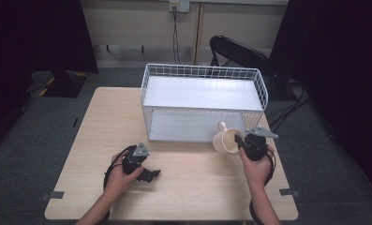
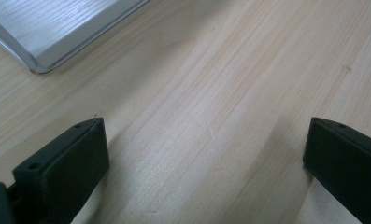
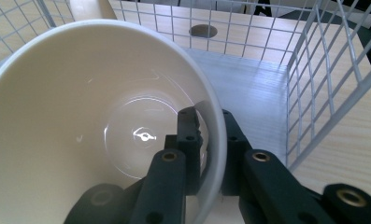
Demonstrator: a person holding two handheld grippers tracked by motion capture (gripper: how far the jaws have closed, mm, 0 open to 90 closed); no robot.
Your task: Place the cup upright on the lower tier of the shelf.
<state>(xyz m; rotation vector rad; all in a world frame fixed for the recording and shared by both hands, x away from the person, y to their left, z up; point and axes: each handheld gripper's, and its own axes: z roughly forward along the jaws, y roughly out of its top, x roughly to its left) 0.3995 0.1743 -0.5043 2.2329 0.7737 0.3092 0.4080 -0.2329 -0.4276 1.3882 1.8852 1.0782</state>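
A cream mug (image 1: 225, 138) is held tipped on its side at the open front of the white wire rack (image 1: 203, 101), its mouth facing me and its handle pointing up toward the rack. My right gripper (image 1: 242, 141) is shut on the mug's rim; in the right gripper view one jaw sits inside the mug (image 3: 99, 116) and the other outside, at the gripper (image 3: 210, 135). My left gripper (image 1: 152, 174) rests low over the bare table at the front left, open and holding nothing; its left gripper view shows the gripper (image 2: 204, 140) with wide-apart jaws over wood.
The wooden table (image 1: 108, 122) carries the two-level wire rack, whose lower shelf (image 2: 47, 28) is a pale board. A black folding chair (image 1: 242, 51) stands behind the table. Cables run across the carpet at the right.
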